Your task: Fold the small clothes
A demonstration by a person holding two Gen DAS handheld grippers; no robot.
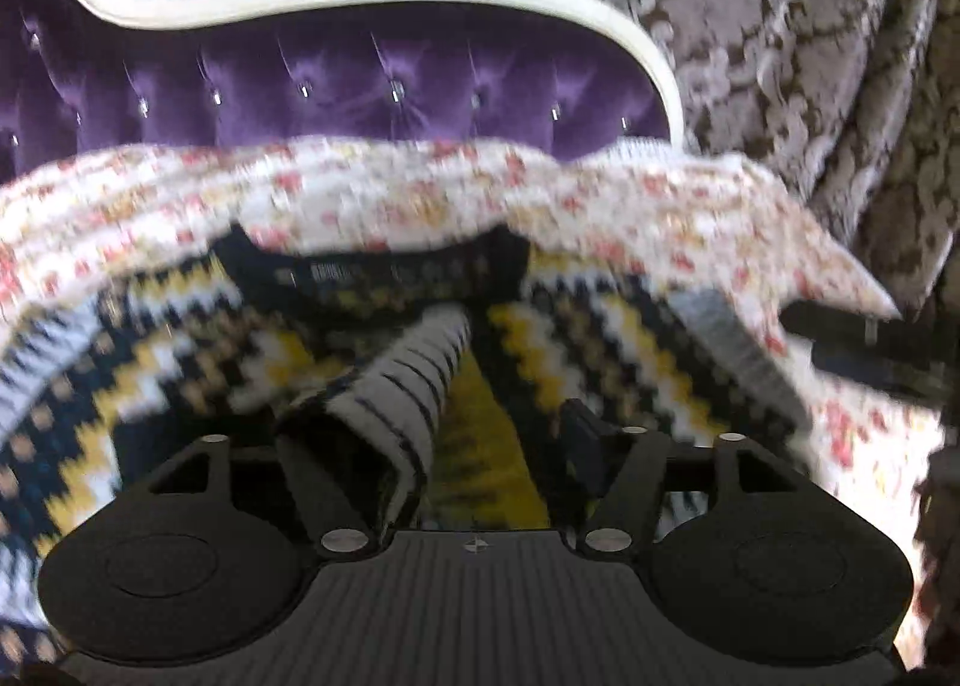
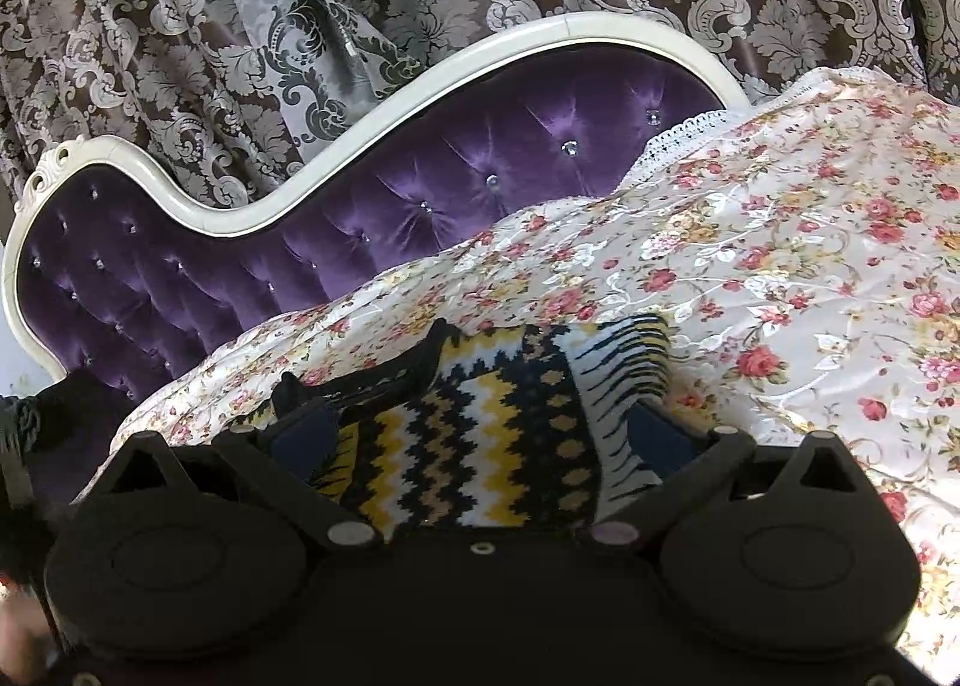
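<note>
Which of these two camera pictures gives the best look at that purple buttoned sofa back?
The right wrist view: the purple sofa back shows sharp, with its curving white frame and most of its length. The left wrist view shows a blurred stretch of it above the cloth.

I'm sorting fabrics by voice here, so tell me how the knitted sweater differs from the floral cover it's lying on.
The sweater is a chunky knit with navy, yellow and white zigzags; the floral cover is smooth, shiny cloth with small red roses. The sweater is small and bunched up; the cover spreads across the sofa. Both are patterned textiles.

Purple tufted headboard (image 2: 336, 242), floral bedspread (image 2: 780, 266), apparently damask curtains (image 2: 150, 56) behind.
</note>
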